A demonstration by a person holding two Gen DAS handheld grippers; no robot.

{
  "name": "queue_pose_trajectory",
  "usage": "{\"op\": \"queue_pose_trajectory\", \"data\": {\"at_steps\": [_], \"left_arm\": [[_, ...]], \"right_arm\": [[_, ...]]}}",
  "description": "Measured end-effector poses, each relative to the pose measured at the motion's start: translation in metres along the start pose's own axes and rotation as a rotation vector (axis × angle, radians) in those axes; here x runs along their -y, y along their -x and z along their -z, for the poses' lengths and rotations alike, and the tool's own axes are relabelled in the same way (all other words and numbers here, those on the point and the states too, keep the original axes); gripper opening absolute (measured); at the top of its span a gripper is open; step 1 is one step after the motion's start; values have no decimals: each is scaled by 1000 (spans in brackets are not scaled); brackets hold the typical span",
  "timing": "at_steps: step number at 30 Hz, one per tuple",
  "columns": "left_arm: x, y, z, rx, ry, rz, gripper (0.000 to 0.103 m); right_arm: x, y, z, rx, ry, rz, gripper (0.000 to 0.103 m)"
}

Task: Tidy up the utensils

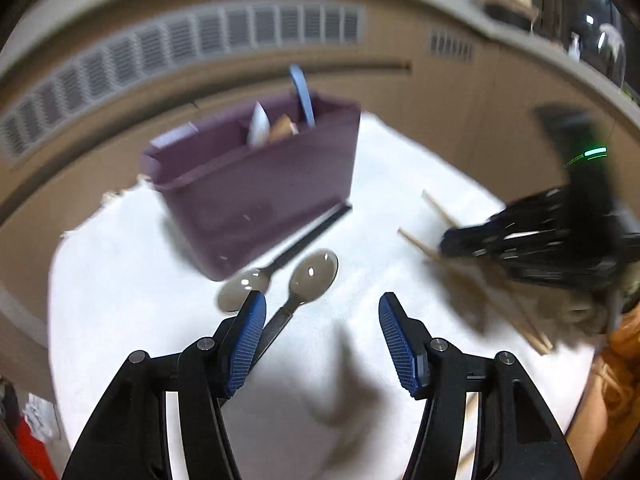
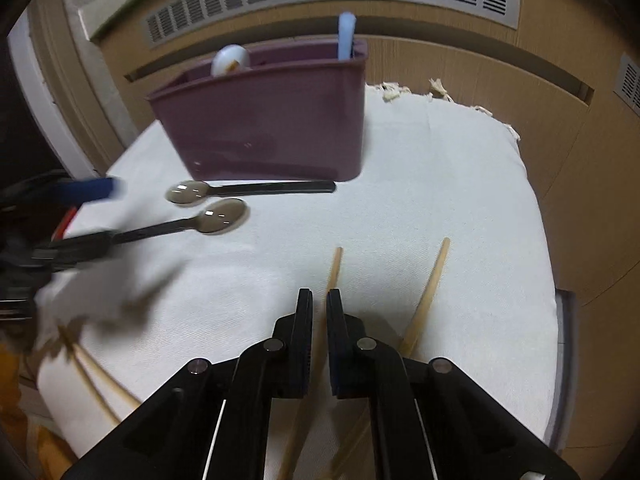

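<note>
1. A white cloth (image 2: 440, 168) covers the table, before a vented wooden wall (image 2: 460, 64).
2. Ahead of both jaws, the purple caddy (image 2: 272, 128) holds a blue utensil (image 2: 346, 36).
3. The left gripper (image 1: 322, 320) gapes beside a spoon (image 1: 308, 280); the right gripper (image 2: 319, 300) pinches a chopstick (image 2: 334, 268).

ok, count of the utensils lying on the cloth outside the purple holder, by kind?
Black-handled spoons: 2
Wooden chopsticks: 4 (one clamped in the right gripper; the two at lower left are blurred)
Total: 6
</note>
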State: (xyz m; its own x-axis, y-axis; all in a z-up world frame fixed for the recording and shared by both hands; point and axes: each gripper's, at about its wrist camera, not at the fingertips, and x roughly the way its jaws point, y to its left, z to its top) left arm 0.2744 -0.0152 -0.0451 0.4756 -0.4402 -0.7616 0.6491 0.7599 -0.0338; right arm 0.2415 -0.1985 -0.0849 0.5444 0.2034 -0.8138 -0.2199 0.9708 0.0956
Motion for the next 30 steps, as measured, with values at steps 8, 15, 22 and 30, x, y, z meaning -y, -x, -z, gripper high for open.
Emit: {"op": "queue_pose_trajectory", "data": {"at_steps": [8, 15, 22, 30], "left_arm": [[-6, -60, -32, -173, 4, 28, 47], [3, -73, -29, -210, -2, -57, 16], [8, -36, -8, -94, 67, -42, 11], [-8, 1, 12, 8, 198, -4, 7]], "right_arm": [[6, 13, 8, 26, -10, -71, 7], [9, 6, 9, 11, 4, -54, 12], [9, -13, 3, -29, -16, -26, 20], [-14, -19, 4, -47, 64, 45, 7]]}}
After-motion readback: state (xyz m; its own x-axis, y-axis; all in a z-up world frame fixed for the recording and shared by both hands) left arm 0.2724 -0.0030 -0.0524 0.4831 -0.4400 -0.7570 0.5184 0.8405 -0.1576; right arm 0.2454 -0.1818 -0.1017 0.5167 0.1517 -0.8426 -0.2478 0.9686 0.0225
